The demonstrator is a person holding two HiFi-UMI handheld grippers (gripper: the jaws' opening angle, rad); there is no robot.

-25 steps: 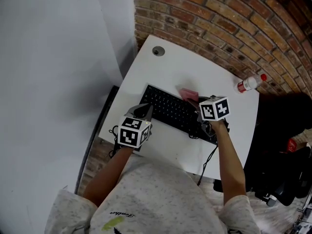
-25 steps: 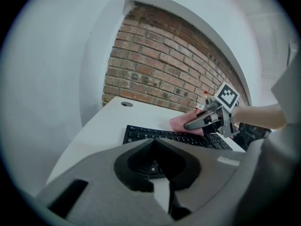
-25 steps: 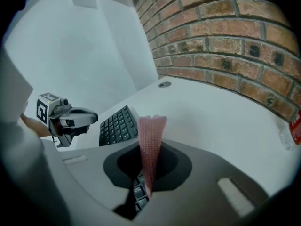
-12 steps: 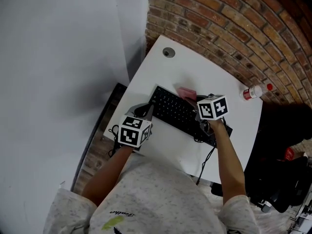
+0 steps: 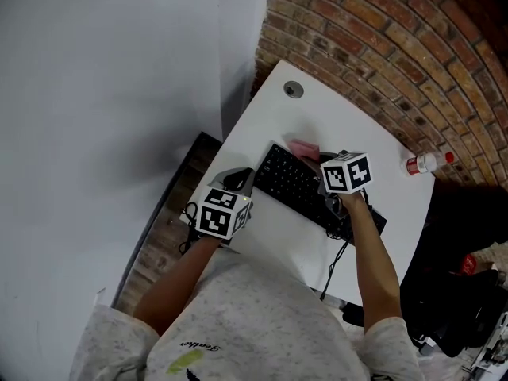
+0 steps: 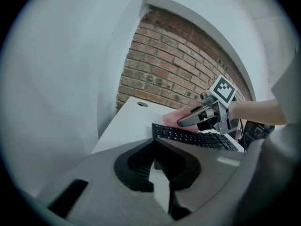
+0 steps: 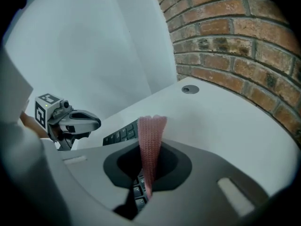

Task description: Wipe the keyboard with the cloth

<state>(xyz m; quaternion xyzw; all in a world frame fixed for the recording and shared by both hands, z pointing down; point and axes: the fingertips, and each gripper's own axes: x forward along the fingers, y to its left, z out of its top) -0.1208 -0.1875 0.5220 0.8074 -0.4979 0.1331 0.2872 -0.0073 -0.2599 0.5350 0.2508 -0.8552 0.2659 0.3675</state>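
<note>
A curved red-brick wall (image 5: 381, 46) and a smooth white wall (image 5: 103, 94) meet behind a white desk (image 5: 270, 125) with rounded corners, on which a flat black keyboard (image 5: 298, 185) lies at a slant. The person's right forearm reaches out across the keyboard. The right gripper (image 5: 316, 159) is clamped on a pink cloth (image 5: 304, 148) at the keyboard's far edge, near its left end. The left forearm is drawn in shorter, with the left gripper (image 5: 238, 179) at the desk's near-left edge, just left of the keyboard. Its grey jaws are closed tip to tip on nothing. The right gripper view alone shows the cloth's (image 7: 151, 145) ribbed knit, pinched into a thin upright strip between the jaws, with keys (image 7: 123, 133) beneath. The left gripper view shows the cloth (image 6: 170, 118) bunched low under the right gripper (image 6: 181, 122); whether it touches the keys cannot be told. Only the head view takes in a clear, red-capped bottle (image 5: 425, 163) lying at the far-right edge. A round grey grommet (image 5: 294, 89) sits in the far corner.
</note>
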